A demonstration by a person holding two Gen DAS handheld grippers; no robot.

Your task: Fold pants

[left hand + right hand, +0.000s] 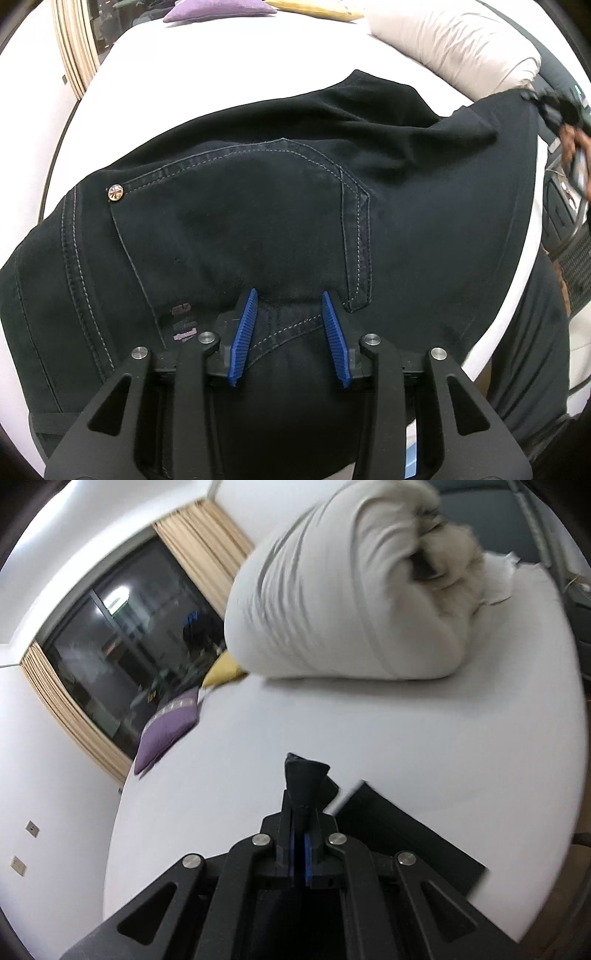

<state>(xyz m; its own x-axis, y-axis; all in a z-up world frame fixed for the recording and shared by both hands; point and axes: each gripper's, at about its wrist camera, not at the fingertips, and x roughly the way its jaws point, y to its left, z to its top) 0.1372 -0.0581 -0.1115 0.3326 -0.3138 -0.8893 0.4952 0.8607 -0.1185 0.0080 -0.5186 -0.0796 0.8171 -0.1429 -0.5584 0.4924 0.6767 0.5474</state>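
Observation:
Dark navy pants [280,206] lie spread on a white bed [155,92], back pocket and a metal rivet [115,192] facing up. My left gripper [290,306] is open, its blue pads [243,336] straddling a raised fold of the waistband seam. My right gripper [300,812] is shut on a bunched corner of the pants [304,779], lifted above the bed; a flat part of the pants [406,845] lies below it. The right gripper also shows at the far right of the left wrist view [561,107], holding the pants' far end.
A rolled white duvet [351,590] sits on the far side of the bed [406,731]. A purple cushion [166,731] and a yellow one [221,670] lie near the window with beige curtains [207,539]. The bed edge runs on the right [524,258].

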